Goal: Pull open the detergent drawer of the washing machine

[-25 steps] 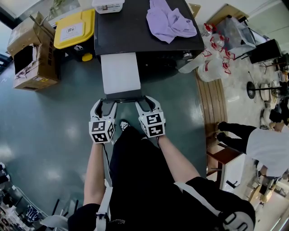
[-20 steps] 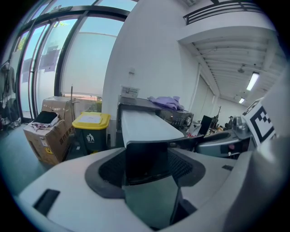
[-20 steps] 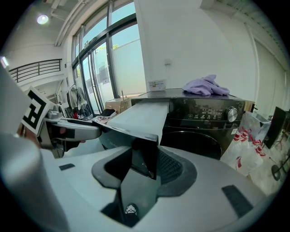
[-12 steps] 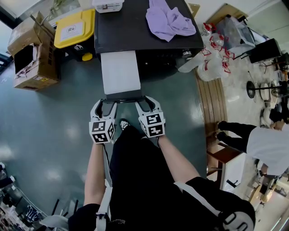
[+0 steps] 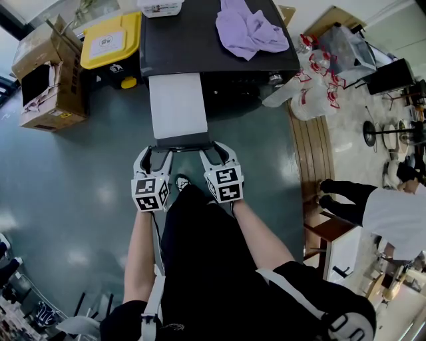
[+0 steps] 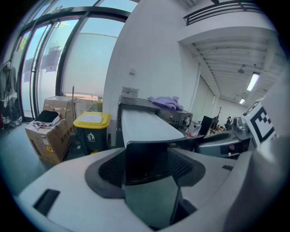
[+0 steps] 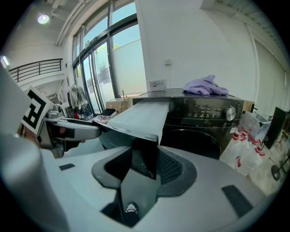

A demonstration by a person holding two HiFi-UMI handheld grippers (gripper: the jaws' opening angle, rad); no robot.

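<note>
White and long, the detergent drawer (image 5: pixel 176 106) juts from the black washing machine (image 5: pixel 193 40) just as far as it did a second ago. Neither tool has shifted, and nothing else in the room has changed place. The drawer stands fully drawn out over the grey-green floor (image 5: pixel 80 173), with a plain pale top and a dark front panel (image 5: pixel 181 141) at its near end. The left tool (image 5: pixel 156 150) is clamped on the panel's left end and the right tool (image 5: pixel 210 149) on its right end, each with its jaws closed against the panel.

A purple cloth (image 5: pixel 249 30) and a white tub (image 5: pixel 160 8) lie on the machine's top; what the tub holds cannot be made out. Left of the machine stand a yellow-lidded bin (image 5: pixel 110 41), lid down, and a cardboard box (image 5: pixel 43 76), open, with crumpled paper inside.
</note>
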